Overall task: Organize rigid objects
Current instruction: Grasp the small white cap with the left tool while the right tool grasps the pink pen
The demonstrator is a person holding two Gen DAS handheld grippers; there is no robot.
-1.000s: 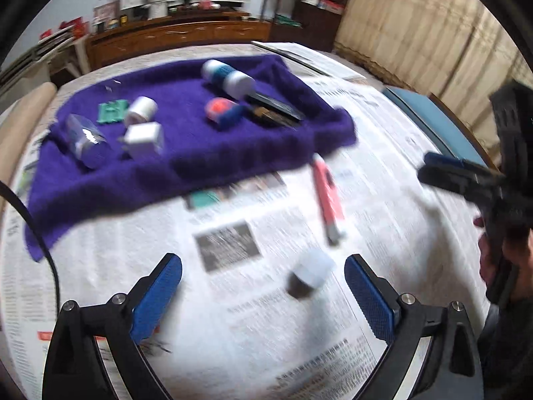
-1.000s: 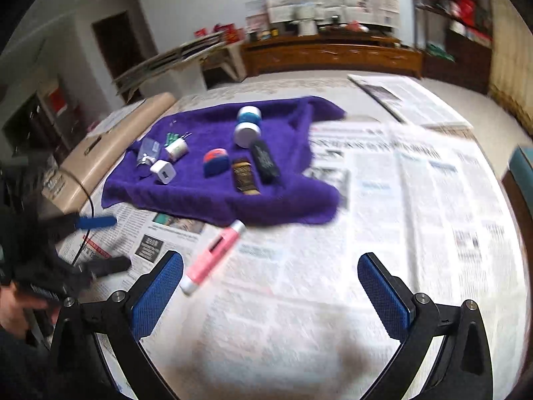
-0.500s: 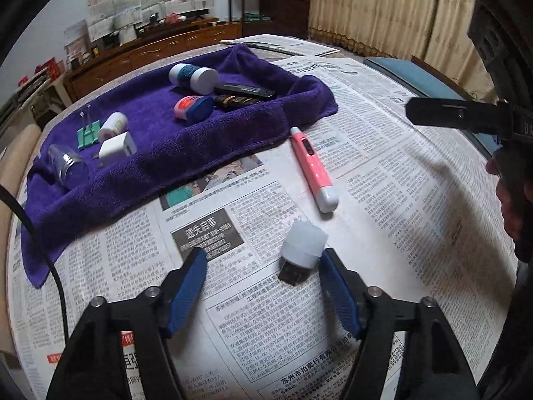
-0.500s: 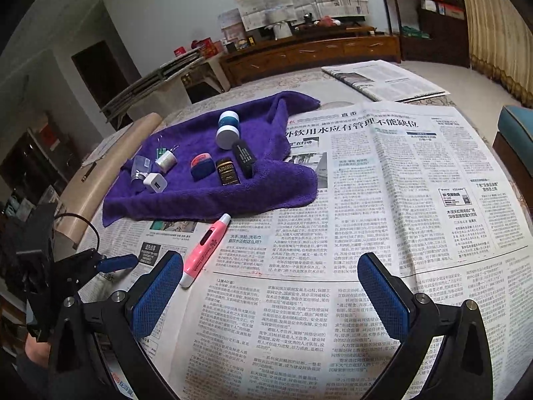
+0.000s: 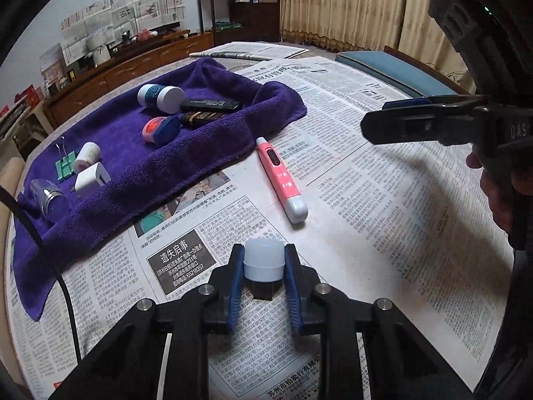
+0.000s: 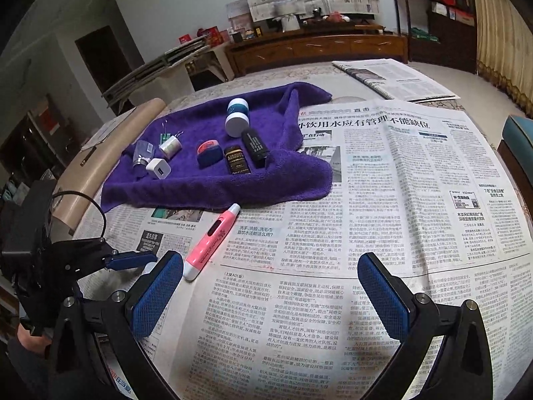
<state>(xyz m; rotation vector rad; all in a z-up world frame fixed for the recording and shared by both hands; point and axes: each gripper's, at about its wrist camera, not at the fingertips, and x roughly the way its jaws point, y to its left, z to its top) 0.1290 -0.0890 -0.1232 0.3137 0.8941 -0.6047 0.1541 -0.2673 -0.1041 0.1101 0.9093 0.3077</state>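
My left gripper (image 5: 263, 260) is shut on a small white-capped USB lamp (image 5: 264, 260) low over the newspaper. A pink pen-shaped device (image 5: 281, 180) lies just ahead of it, also in the right wrist view (image 6: 211, 240). A purple towel (image 5: 133, 153) holds several items: a white and blue jar (image 5: 161, 95), a black tube (image 5: 210, 103), a red and blue case (image 5: 160, 128), a white charger (image 5: 91, 178), a green clip (image 5: 65, 166). My right gripper (image 6: 269, 286) is open and empty above the newspaper; it also shows in the left wrist view (image 5: 416, 120).
Newspaper sheets (image 6: 399, 183) cover the round table. A blue cushioned chair (image 5: 393, 66) stands at the far right edge. A black cable (image 5: 50, 260) runs along the left. A folded newspaper (image 6: 393, 80) lies at the back.
My left gripper moved in on the white-capped lamp and closed on it. My right gripper stayed open and shifted slightly.
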